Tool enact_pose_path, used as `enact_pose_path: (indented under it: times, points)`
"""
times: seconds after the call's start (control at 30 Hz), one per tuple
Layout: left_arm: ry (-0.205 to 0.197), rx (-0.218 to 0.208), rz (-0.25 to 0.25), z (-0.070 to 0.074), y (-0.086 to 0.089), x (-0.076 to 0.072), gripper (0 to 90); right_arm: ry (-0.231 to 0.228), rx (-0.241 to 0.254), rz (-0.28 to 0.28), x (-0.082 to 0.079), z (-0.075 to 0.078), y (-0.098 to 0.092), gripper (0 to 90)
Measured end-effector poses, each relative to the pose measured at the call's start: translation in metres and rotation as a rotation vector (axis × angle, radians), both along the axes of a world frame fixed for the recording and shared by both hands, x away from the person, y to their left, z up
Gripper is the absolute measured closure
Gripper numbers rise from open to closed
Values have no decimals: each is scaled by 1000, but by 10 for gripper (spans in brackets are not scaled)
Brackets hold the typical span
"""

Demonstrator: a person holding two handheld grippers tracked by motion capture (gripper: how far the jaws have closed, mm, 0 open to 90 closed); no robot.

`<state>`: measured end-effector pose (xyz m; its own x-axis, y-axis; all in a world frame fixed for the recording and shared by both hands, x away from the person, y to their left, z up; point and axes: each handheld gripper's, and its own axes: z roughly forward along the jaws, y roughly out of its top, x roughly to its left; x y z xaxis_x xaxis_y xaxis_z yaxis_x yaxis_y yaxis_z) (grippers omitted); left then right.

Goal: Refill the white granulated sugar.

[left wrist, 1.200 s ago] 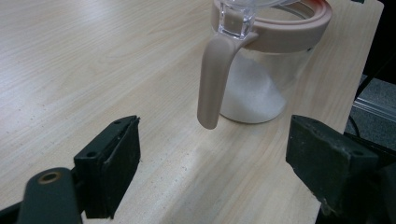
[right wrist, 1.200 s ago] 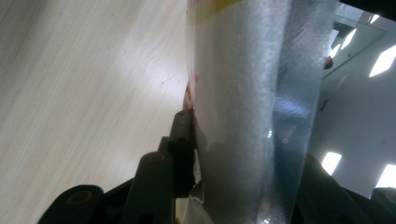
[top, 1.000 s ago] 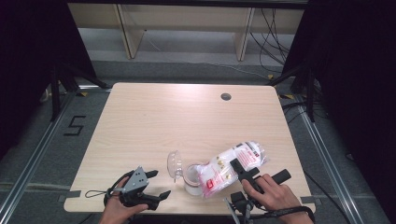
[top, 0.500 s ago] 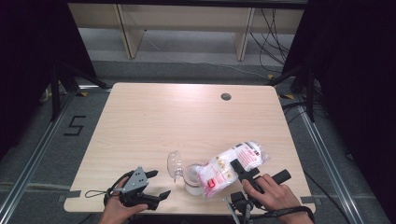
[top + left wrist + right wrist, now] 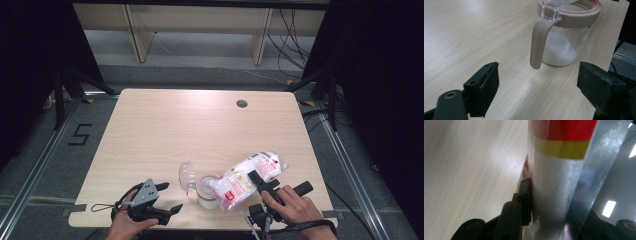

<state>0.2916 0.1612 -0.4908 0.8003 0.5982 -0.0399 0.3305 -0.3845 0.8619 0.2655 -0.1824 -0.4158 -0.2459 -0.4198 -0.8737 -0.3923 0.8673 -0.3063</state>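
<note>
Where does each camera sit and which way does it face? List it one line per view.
High view: above the person's side, looking forward and down on the table; both hands show.
Left gripper view: on the left gripper, looking along its open jaws at the jar.
Right gripper view: on the right gripper, jaws pressed on the bag.
Shared: jar and bag also show from above.

A pale wood-grain surface (image 5: 165, 130) stretched ahead of the left gripper (image 5: 159, 200), a round cable hole (image 5: 242, 103) near its far edge. Beyond stood a light wooden shelf unit (image 5: 200, 30). Grey floor (image 5: 45, 150) bore a "5" marking (image 5: 80, 135) to the left.
</note>
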Motion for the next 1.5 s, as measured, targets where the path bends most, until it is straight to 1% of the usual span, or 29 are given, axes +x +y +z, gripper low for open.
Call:
enact_pose_path:
  times: [0.13,0.27,0.3,0.33,0.4,0.43,0.5,0.57,0.6,0.63,0.67,0.73,0.77,0.8,0.9,0.93,1.0,1.03,1.07,1.13,1.17,1.2,1.23,1.27,1.3,1.4,1.43,1.47,1.5]
  points:
    - [7,-19,3,0,-1,-1,175,9,7,16,1,1,1,731]
    - [6,-14,4,0,-1,-1,175,62,48,-29,4,-2,-2,735]
    - [5,-13,4,0,-1,-1,175,50,27,3,7,-2,-1,736]
    - [-3,-9,-1,0,-1,0,175,58,29,-24,6,-2,-3,738]
    - [-14,1,-14,0,0,1,175,65,49,-31,7,-3,-5,741]
    - [-9,-10,-10,0,0,1,175,57,56,-7,9,-3,-6,743]
    - [-11,-10,-10,0,-1,1,175,72,68,-41,8,-2,-7,746]
    - [7,-21,7,-1,-2,-1,175,70,52,-12,10,0,-5,747]
    - [6,-23,2,-1,-2,0,175,104,115,-63,13,-1,-5,749]
    - [6,-23,2,-1,-2,0,175,104,115,-63,13,-1,-5,749]
    - [5,-30,1,-1,-2,-1,175,117,149,-93,16,-6,-7,752]
    - [-10,-10,-9,0,-1,1,175,141,142,-78,18,-5,-10,754]
    - [-10,-10,-9,0,-1,1,175,141,142,-78,18,-5,-10,754]
    - [-6,-25,-6,-1,-2,1,175,167,185,-99,18,-7,-14,754]
    - [8,-26,4,-1,-2,-1,175,169,174,-77,21,-5,-14,756]
    - [0,-24,1,0,-2,-1,175,162,157,-28,25,-3,-15,757]
    - [-11,-13,-11,0,-1,1,175,201,246,-88,22,-7,-19,757]
    - [-9,-17,-8,0,-1,1,175,202,217,-63,25,-4,-19,758]
    - [7,-27,6,-1,-2,-1,175,234,294,-119,22,-8,-22,758]
    - [2,-31,0,0,-1,0,175,220,261,-60,27,-4,-22,759]
    - [2,-31,0,0,-1,0,175,243,337,-107,25,-7,-25,759]
    - [3,-30,1,0,-1,0,175,245,307,-74,28,-5,-25,759]
    - [3,-30,1,0,-1,0,175,245,307,-74,28,-5,-25,759]
    - [7,-35,4,-1,-1,0,175,221,274,-44,29,0,-25,760]
    - [4,-42,4,-1,-2,0,175,256,342,-104,26,-5,-28,761]
    - [2,-25,-3,0,0,0,175,255,335,-93,27,-4,-29,762]
    - [-3,-6,-3,0,1,1,175,262,361,-104,27,-5,-30,762]
    - [4,-35,3,0,-1,0,175,267,345,-86,29,-4,-30,762]
    - [4,-35,3,0,-1,0,175,267,345,-86,29,-4,-30,762]
